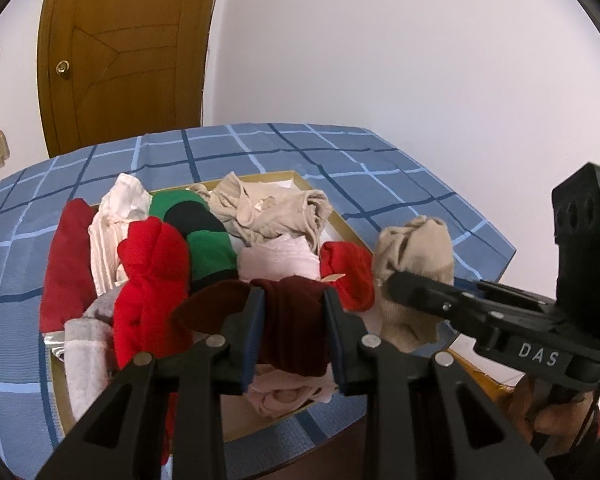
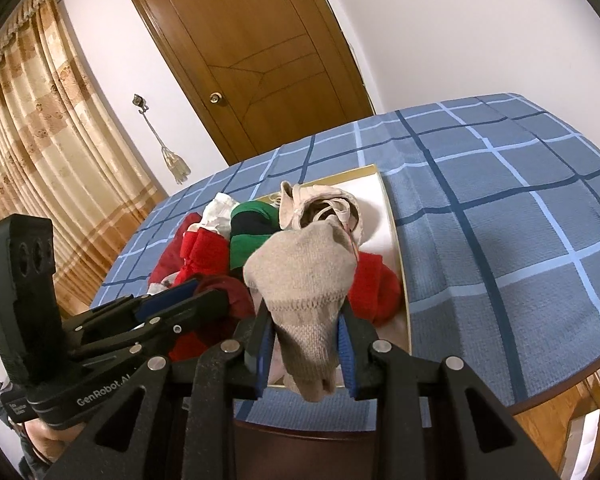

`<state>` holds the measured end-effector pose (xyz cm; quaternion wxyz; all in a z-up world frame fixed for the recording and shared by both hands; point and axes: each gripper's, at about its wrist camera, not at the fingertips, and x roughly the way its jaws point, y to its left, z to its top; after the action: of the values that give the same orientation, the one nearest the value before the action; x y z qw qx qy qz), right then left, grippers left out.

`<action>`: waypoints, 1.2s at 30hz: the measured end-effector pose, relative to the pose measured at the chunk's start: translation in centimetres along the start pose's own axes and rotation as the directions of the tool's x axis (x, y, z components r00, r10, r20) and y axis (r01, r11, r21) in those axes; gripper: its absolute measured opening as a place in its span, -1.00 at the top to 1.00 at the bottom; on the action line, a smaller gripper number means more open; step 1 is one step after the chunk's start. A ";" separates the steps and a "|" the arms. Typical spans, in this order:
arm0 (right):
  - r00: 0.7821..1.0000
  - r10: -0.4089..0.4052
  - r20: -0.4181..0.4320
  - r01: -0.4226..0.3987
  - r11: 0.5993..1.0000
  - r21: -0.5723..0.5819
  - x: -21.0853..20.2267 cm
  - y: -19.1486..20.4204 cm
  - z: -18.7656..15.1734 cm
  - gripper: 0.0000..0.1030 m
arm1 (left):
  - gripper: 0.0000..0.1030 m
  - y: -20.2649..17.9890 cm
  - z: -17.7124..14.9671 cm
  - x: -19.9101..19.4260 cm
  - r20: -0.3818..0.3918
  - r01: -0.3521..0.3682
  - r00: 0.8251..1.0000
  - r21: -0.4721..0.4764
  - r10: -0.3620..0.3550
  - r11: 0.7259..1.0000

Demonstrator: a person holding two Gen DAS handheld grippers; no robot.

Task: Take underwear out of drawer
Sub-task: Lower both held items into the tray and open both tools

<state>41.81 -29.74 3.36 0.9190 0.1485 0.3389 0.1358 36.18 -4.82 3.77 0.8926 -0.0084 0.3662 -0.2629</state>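
A shallow drawer box (image 1: 342,222) (image 2: 394,216) lies on a blue checked cloth, heaped with rolled garments in red, green, white, beige and pink. My left gripper (image 1: 294,300) is shut on a dark maroon rolled piece of underwear (image 1: 292,320) at the box's near edge. Beside it on the right, my right gripper (image 2: 306,320) is shut on a beige knitted garment (image 2: 304,288) (image 1: 414,252), held above the pile. In the right wrist view the left gripper (image 2: 188,300) shows at the lower left with the maroon piece (image 2: 236,292) between its jaws.
The blue checked cloth (image 1: 260,148) (image 2: 500,200) covers a table whose right edge (image 2: 580,368) drops to a wooden floor. A wooden door (image 2: 260,52) and tan curtain (image 2: 40,120) stand behind. A person's hand (image 1: 548,416) grips the right tool.
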 end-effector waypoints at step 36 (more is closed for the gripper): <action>0.993 -0.003 -0.122 0.001 1.000 -0.018 7.2 1.2 -0.9 0.40 | 0.61 1.7 -1.6 3.7 -0.052 -0.240 0.969 0.019 0.241 0.971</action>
<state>46.29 -25.98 -1.06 0.8981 0.1315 0.3932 0.1467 38.07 -4.87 -0.20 0.9077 0.0486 0.3867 -0.1554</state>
